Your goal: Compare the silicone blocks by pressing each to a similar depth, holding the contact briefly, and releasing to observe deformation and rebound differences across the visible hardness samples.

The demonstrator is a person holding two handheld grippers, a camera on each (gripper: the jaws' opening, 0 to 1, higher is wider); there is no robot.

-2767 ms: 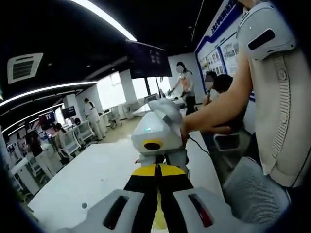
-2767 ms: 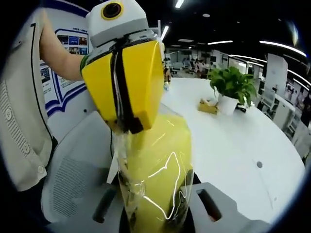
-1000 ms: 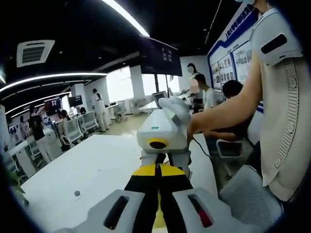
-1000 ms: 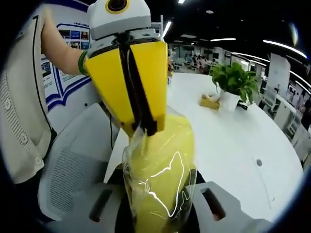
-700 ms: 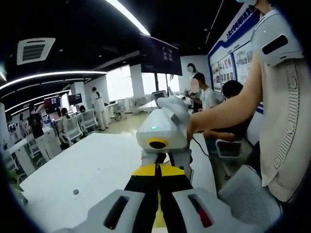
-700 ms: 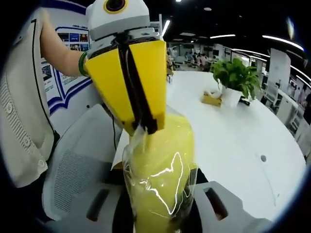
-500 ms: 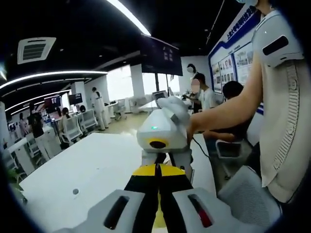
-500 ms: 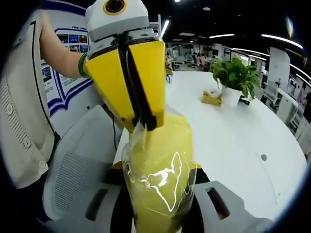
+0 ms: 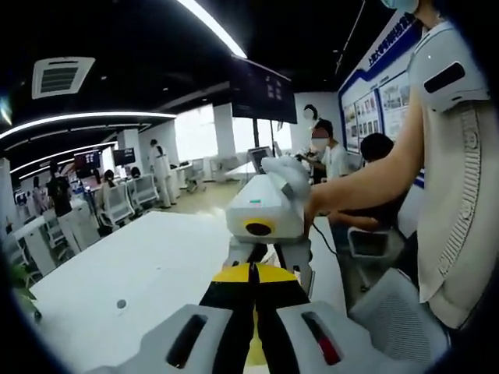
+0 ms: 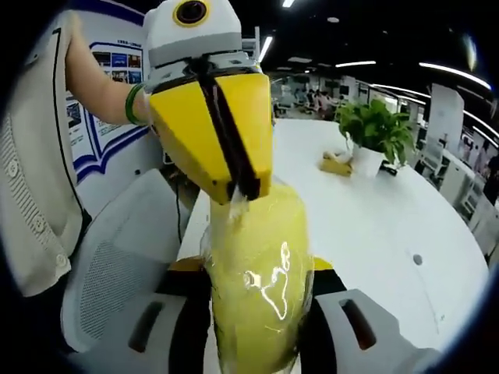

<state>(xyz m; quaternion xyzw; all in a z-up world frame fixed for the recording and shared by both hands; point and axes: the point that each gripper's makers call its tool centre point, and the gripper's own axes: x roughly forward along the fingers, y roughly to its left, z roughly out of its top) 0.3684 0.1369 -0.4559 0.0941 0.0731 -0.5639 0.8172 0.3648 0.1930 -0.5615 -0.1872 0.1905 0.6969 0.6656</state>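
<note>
Left gripper (image 9: 251,274) is clenched, yellow jaws pressed together pinching the wrap of the yellow silicone block (image 10: 253,288). At its 12 o'clock sits the right gripper (image 9: 269,257), over the white table (image 9: 148,269). In the right gripper view, the right gripper (image 10: 253,343) clamps the wrapped block, the left one biting its top at 12.

left tool (image 10: 240,191) jaws closed, right tool (image 10: 257,312) jaws clamped
</note>
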